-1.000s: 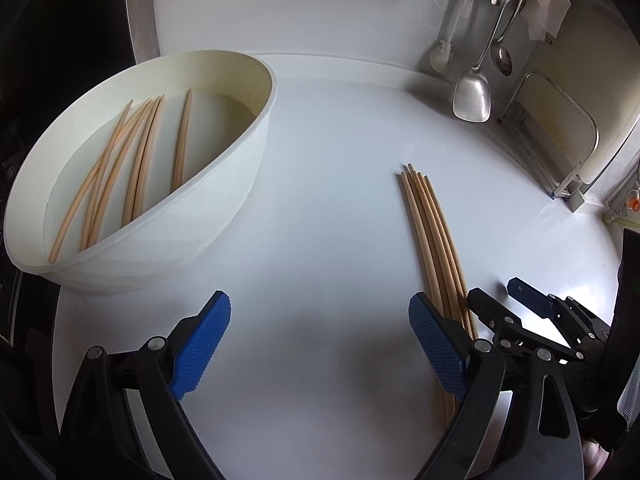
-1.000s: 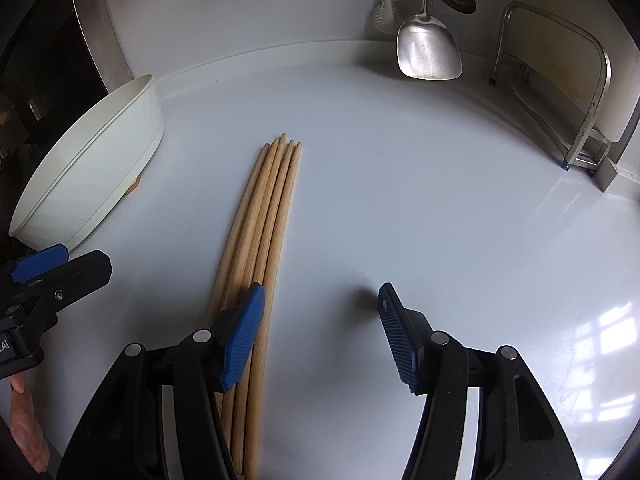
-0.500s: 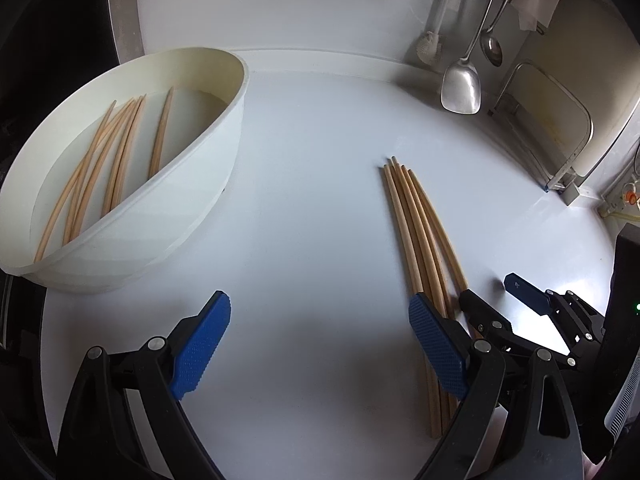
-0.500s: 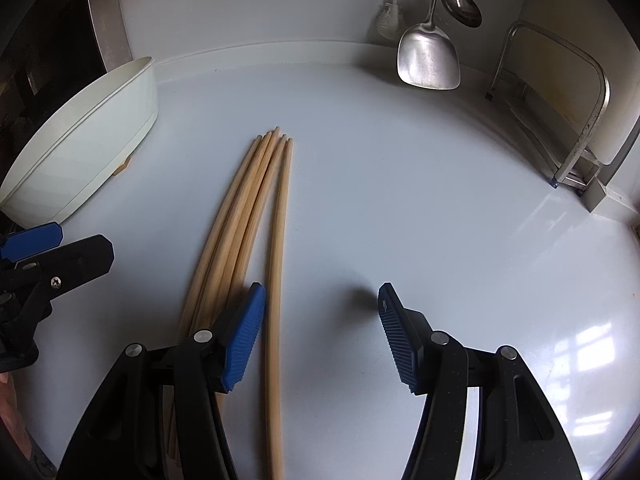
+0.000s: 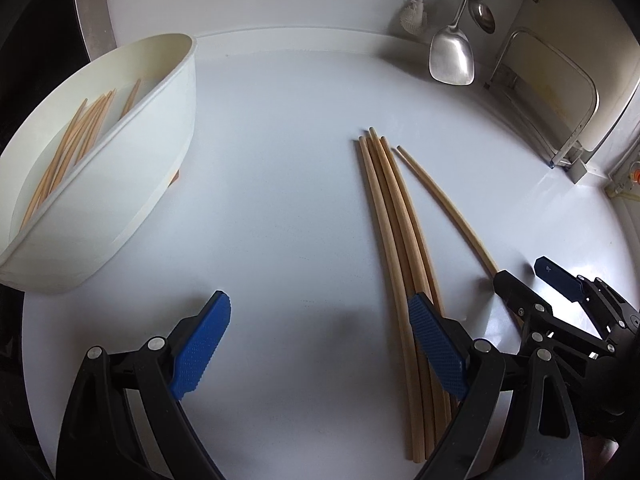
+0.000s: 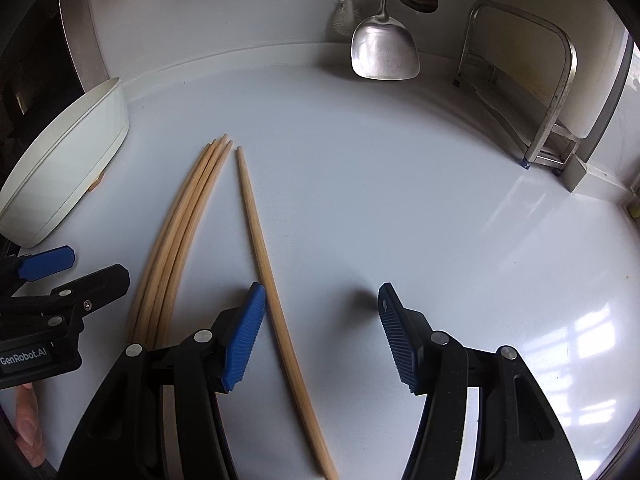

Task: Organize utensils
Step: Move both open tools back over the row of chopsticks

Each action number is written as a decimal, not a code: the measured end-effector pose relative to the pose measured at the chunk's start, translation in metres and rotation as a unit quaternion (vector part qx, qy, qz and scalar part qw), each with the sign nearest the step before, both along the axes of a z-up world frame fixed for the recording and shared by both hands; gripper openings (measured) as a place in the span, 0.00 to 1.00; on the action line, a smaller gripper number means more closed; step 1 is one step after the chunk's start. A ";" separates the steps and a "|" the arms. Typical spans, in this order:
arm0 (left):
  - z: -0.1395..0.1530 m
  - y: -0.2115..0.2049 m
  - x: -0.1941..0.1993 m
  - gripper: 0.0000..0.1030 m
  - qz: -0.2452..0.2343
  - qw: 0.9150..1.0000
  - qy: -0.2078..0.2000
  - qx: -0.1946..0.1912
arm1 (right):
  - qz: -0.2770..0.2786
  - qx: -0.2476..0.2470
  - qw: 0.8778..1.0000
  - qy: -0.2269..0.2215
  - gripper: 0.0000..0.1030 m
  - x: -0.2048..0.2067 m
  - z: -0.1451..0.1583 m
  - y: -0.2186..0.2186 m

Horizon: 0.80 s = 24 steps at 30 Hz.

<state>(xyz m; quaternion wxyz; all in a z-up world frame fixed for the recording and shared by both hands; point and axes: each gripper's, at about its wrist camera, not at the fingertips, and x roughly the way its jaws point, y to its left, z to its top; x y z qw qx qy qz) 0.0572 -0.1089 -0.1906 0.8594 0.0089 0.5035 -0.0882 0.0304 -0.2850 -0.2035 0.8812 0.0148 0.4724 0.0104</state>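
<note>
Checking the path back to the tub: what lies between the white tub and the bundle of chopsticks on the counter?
Only bare counter between the white tub and the chopstick bundle, shown best in the left wrist view.

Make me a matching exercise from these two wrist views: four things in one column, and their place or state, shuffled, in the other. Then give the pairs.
Things
1. lone chopstick
2. bundle of four chopsticks
3. white tub
4. metal spatula

Places or states
A. hangs at the back wall, above the counter
B. lies flat between the open fingers of the right gripper
C. holds several chopsticks inside
D. lies packed together on the counter, partly under the right-hand finger of the left gripper

Pairs: 1-B, 2-D, 3-C, 4-A
</note>
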 end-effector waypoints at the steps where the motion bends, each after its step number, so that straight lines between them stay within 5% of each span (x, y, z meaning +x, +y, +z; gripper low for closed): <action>1: -0.001 -0.001 0.000 0.86 0.000 1.000 0.001 0.002 | 0.000 0.002 1.000 0.000 0.55 0.001 0.000 -0.001; 24: -0.010 0.012 -0.003 0.92 0.016 0.999 -0.002 0.045 | 0.023 0.010 1.000 0.000 0.55 0.002 0.000 -0.001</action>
